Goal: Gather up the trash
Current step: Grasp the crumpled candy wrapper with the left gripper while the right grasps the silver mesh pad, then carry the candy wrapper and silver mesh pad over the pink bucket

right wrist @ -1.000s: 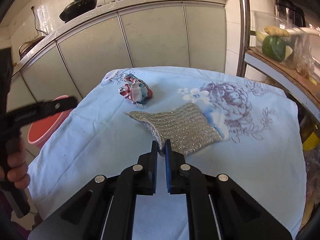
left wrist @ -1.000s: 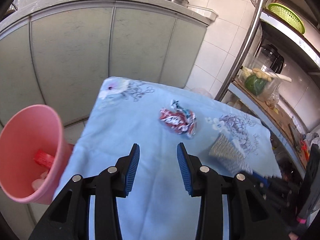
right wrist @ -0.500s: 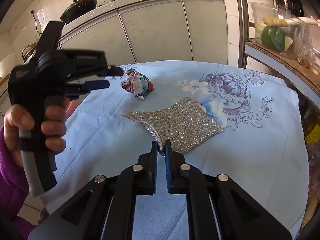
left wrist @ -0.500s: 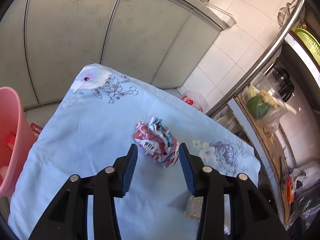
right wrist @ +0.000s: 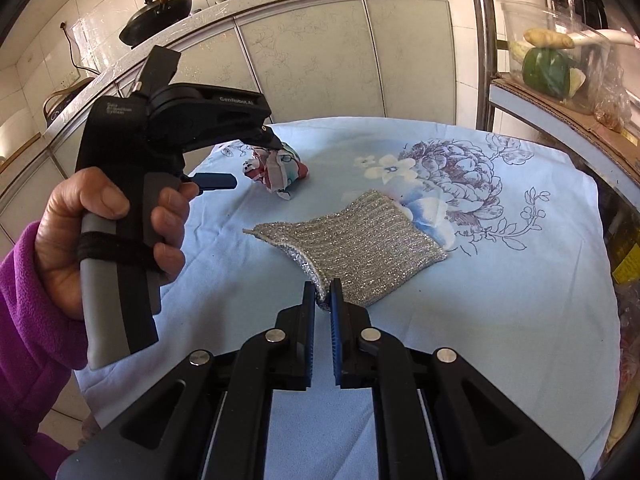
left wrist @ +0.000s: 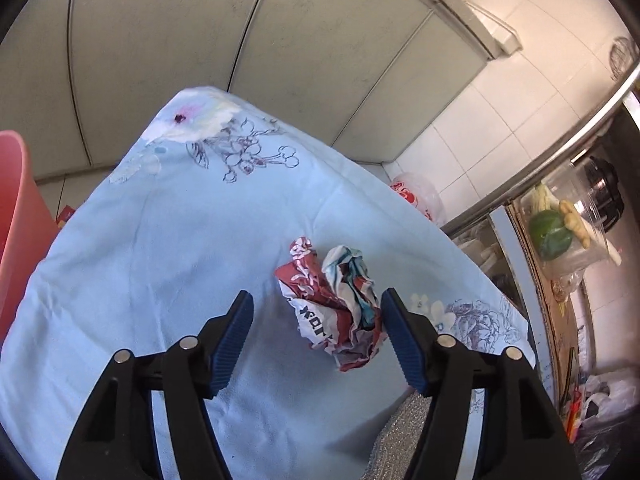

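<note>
Red-white-teal crumpled wrapper (left wrist: 338, 312) on blue floral counter (left wrist: 160, 248), print unreadable | "GenRobot.AI" on my left gripper (left wrist: 318, 328), fingers wide around wrapper | my right gripper (right wrist: 322, 300) fingers pinching silver scouring cloth (right wrist: 352, 246)

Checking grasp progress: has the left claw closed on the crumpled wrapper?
No, the left claw is open, its fingers either side of the crumpled wrapper.
</note>
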Demonstrator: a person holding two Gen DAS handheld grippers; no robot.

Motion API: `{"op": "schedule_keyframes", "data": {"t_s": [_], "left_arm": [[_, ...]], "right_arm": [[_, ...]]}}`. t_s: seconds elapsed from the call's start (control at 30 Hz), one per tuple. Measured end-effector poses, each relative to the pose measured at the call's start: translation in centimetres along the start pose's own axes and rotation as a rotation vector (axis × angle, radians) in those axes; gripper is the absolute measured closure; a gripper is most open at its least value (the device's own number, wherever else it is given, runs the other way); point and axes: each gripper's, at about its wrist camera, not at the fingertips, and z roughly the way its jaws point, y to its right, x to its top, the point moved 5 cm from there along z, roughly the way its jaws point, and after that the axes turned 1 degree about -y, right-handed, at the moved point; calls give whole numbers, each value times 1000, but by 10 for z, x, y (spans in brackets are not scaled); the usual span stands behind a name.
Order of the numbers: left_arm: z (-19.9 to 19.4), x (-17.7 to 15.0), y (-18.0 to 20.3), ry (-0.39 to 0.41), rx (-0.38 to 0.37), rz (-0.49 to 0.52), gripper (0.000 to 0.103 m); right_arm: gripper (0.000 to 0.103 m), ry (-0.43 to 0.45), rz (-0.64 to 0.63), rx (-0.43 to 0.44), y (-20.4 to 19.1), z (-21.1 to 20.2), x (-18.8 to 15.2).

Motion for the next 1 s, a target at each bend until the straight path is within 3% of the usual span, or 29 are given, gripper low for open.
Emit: {"op": "schedule_keyframes", "data": {"t_s": [0.1,0.23,0.5,1.0], "left_arm": [[-6,-4,6,30,-13,68,62],[-13,-10,7,50,-5,113,74],[-46,-28,-1,62,-42,163,77],[-128,-70,-35,167,-43,257,78]], "right_arm": [[95,-9,-2,-2,0,2,0],[96,-10,-7,-6,-1,2,-1],[95,-38,-53,-29,-10,1,-17],[95,-64,-53,42,-27,-17,-29]]}}
